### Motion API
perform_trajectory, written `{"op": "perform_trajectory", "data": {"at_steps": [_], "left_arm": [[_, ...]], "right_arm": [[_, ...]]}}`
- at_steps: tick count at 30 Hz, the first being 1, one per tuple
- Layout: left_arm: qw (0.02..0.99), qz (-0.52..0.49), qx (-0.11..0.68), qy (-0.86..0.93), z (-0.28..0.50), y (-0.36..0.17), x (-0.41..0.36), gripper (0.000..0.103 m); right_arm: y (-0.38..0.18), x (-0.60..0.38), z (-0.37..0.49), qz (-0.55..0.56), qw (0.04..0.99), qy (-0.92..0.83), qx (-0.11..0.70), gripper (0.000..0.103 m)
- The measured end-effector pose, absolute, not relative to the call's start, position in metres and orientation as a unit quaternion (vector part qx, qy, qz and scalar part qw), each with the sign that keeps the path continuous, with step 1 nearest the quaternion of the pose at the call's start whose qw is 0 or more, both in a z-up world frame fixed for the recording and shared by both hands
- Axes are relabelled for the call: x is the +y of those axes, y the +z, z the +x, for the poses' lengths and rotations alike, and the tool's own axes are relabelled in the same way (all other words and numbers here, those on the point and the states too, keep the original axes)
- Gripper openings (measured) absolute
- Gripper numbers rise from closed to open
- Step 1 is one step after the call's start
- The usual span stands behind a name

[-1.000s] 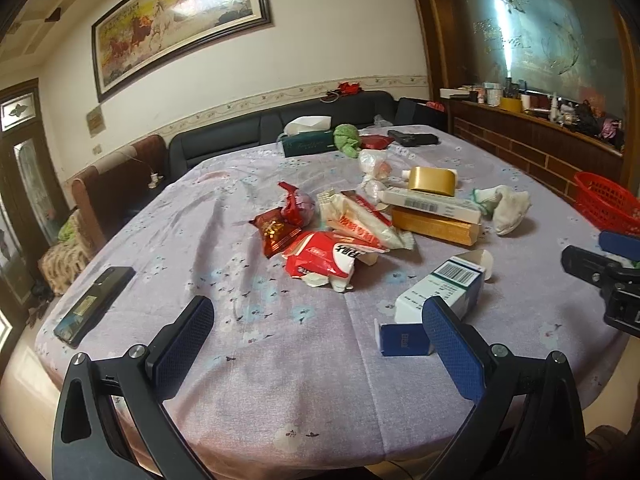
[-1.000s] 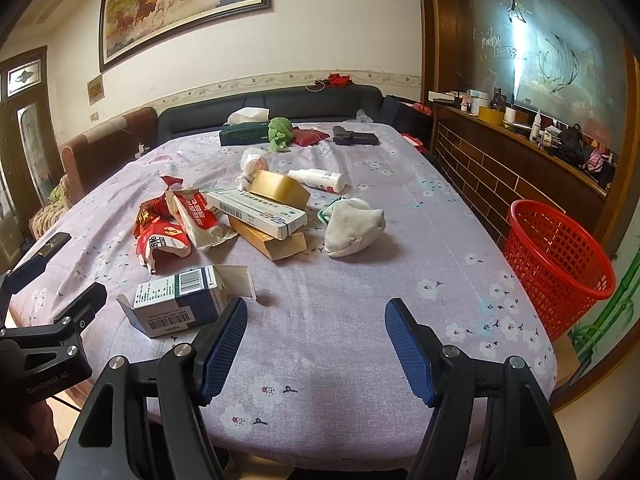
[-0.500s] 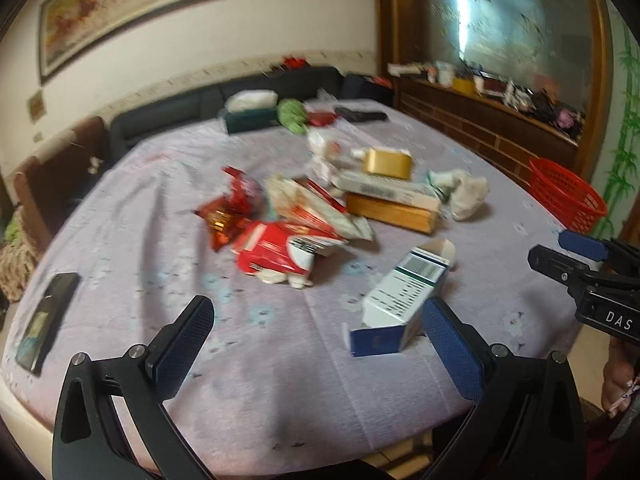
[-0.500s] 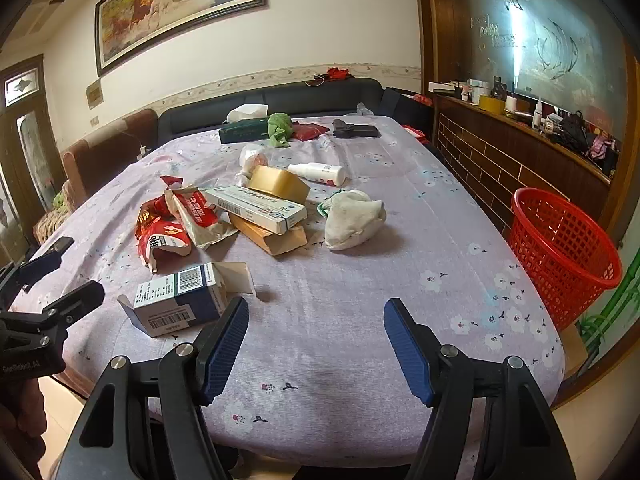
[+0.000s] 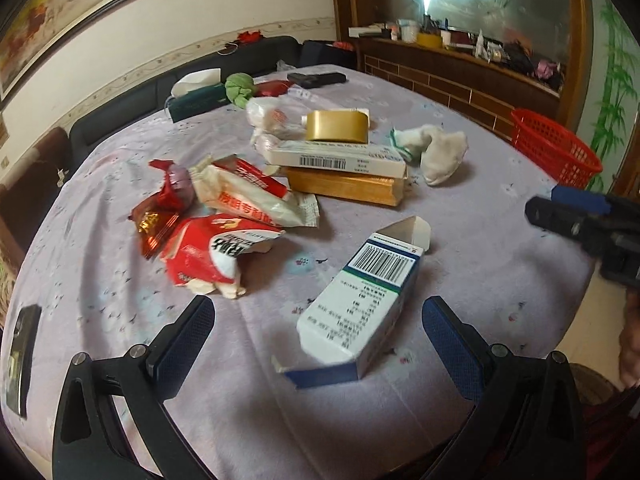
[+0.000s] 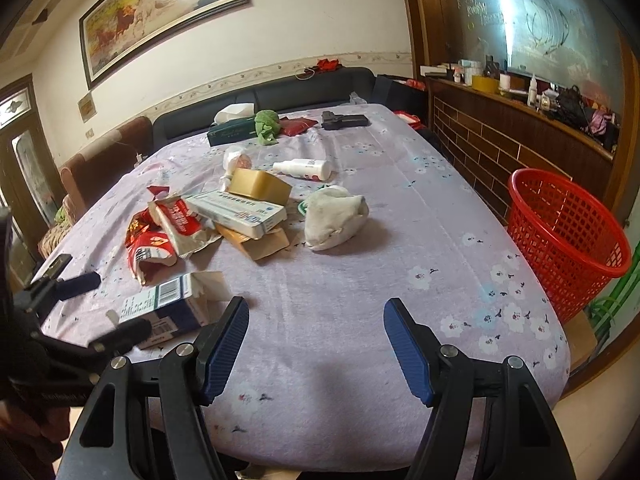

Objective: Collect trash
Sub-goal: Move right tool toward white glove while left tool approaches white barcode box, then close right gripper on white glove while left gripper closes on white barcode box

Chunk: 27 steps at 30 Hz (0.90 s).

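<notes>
Lilac tablecloth (image 5: 472, 240), left tool (image 5: 318, 334) angled down, spread around carton (image 5: 360, 300)

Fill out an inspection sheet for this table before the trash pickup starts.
Surface: table under a lilac flowered cloth.
Job's things: open blue-and-white carton lying nearest; red snack wrappers; stacked flat boxes; crumpled white cloth; red basket beside the table's edge.
Clutter: white bottle, tissue box, green cloth, dark flat device.
Grippers: left tool open, the carton lying ahead between its fingers, untouched; right tool open over bare cloth.
Cables: nothing seen on the table.
Surroundings: dark sofa, framed painting, cluttered wooden sideboard.
</notes>
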<state>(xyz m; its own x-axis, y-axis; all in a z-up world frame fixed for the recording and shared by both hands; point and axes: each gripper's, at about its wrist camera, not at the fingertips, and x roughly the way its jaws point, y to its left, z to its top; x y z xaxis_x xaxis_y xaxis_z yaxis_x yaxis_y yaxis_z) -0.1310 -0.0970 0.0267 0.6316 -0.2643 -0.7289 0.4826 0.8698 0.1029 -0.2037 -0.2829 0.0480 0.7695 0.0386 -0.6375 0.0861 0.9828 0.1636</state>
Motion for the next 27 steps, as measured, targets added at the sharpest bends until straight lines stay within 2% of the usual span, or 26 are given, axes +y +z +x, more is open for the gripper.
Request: {"op": "perform_trajectory", "data": {"at_steps": [5,11,15,18,22,23,24,25,27], "left_arm": [[0.883,0.148,0.389,-0.216,-0.118,0.017,-0.107,0.096],[0.881,0.149,0.394,-0.216,-0.112,0.011,-0.116,0.094],[0.879,0.149,0.401,-0.212,-0.108,0.008,-0.121,0.082],[0.877,0.148,0.408,-0.209,-0.105,0.006,-0.123,0.078],[0.876,0.140,0.411,-0.211,-0.104,0.006,-0.123,0.067],[0.876,0.138,0.411,-0.212,-0.104,0.006,-0.123,0.061],[0.875,0.135,0.413,-0.214,-0.103,0.007,-0.123,0.057],[0.875,0.133,0.413,-0.214,-0.103,0.007,-0.122,0.056],[0.876,0.131,0.413,-0.214,-0.102,0.007,-0.122,0.053]], "right_arm": [[0.047,-0.300,-0.187,0.119,0.928,-0.004,0.354,0.075],[0.050,-0.309,-0.160,0.126,0.925,0.001,0.359,0.074],[0.051,-0.307,-0.127,0.118,0.924,0.001,0.365,0.074],[0.044,-0.311,-0.102,0.124,0.918,-0.001,0.378,0.074],[0.030,-0.314,-0.070,0.120,0.907,-0.010,0.403,0.074],[0.026,-0.314,-0.063,0.121,0.904,-0.011,0.410,0.068],[0.023,-0.314,-0.059,0.121,0.901,-0.011,0.416,0.057],[0.020,-0.313,-0.056,0.123,0.898,-0.009,0.423,0.052],[0.018,-0.313,-0.057,0.126,0.898,-0.005,0.422,0.037]]}}
